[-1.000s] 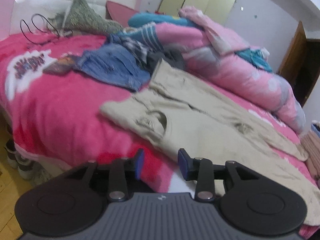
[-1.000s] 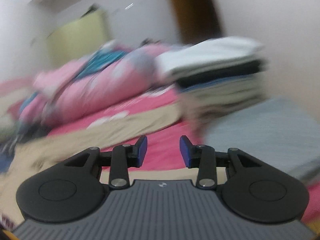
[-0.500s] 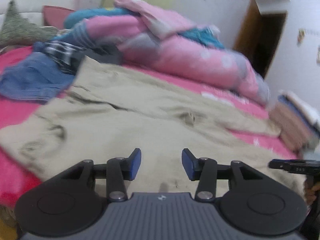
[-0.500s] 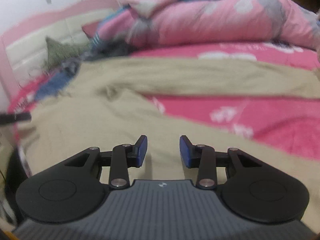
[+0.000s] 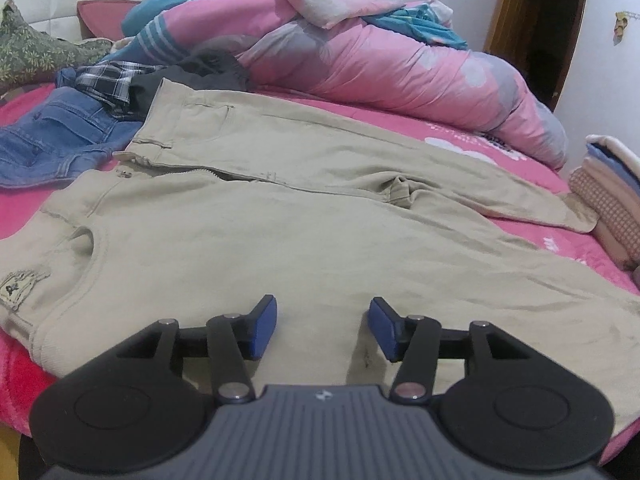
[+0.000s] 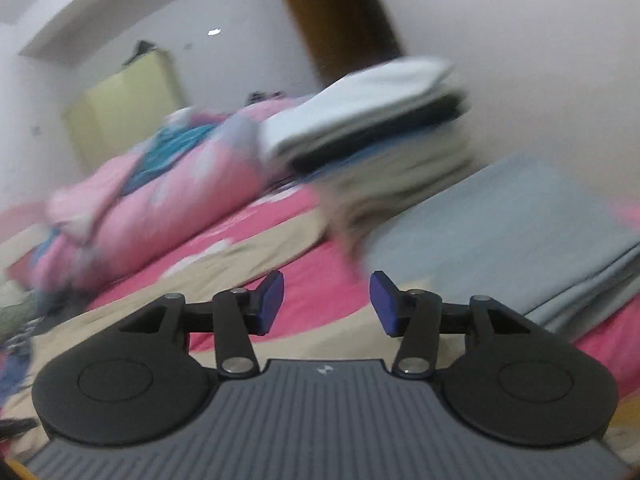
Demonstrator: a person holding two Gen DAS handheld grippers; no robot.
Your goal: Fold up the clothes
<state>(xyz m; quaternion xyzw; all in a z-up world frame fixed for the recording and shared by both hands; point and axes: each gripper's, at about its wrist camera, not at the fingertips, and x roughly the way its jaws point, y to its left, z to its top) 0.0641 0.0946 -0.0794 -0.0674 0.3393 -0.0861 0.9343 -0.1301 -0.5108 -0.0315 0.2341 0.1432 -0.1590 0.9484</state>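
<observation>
A bed covered with a bright pink blanket (image 5: pixel 352 118) fills most of both views, backed by pale walls, a brown door (image 5: pixel 532 28) and a yellow-green wardrobe (image 6: pixel 120 108). A rumpled pink duvet (image 5: pixel 384 64) is heaped along the far side of the bed, with teal fabric lying on top of it. A pair of beige trousers (image 5: pixel 248 236) is spread flat across the blanket, the waistband toward the left of the left wrist view and the two legs running off to the right, one beyond the other. Beside the waistband, a blue denim garment (image 5: pixel 56 140) and a plaid garment (image 5: pixel 108 82) are seen in an unfolded pile. A stack of folded clothes (image 6: pixel 372 136) is seen at the foot end of the bed, just beside the far trouser leg, and a folded grey sheet (image 6: pixel 512 232) lies next to it; both are blurred in the right wrist view. The left gripper (image 5: pixel 322 326) is held over the near trouser leg, its jaws opening, with nothing gripped between the blue pads; whether the fabric below is touched cannot be told. The right gripper (image 6: pixel 326 300) is pointed over the pink blanket toward the stack, its jaws likewise opening and nothing held between them.
</observation>
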